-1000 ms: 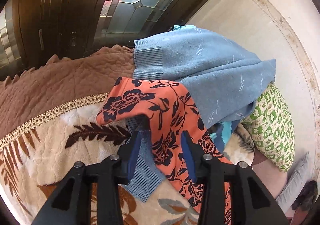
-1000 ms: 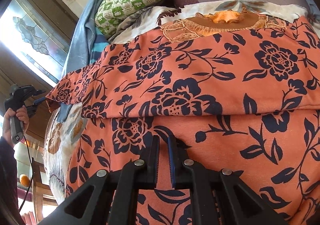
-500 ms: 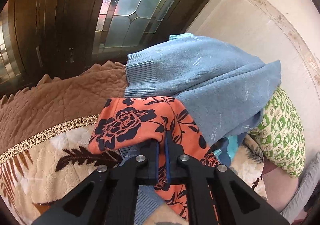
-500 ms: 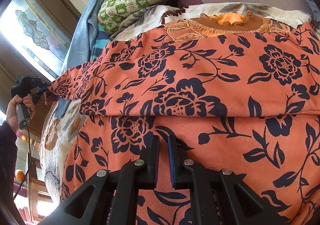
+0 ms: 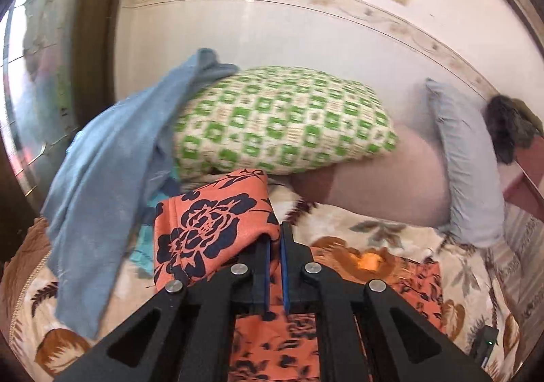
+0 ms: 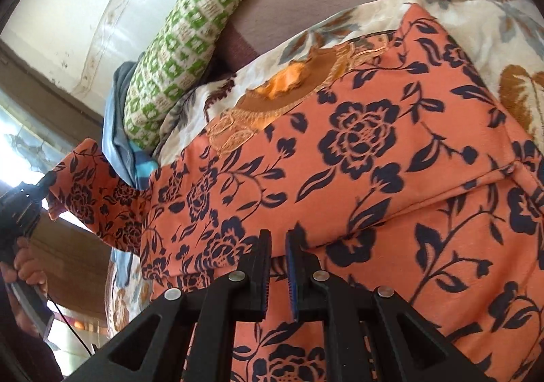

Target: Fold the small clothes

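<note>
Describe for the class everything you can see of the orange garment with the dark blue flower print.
The orange garment with dark blue flower print is soft, thin-looking cloth with a brown embroidered neckline, lying spread over the cream leaf-patterned bedspread. The left claw pinches one sleeve end and holds it off the bed; the right claw clamps a fold.

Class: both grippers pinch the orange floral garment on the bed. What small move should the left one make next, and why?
Probably carry the lifted sleeve inward over the orange floral garment, since the left gripper holds it raised off the bed while the right gripper pins the body.
</note>
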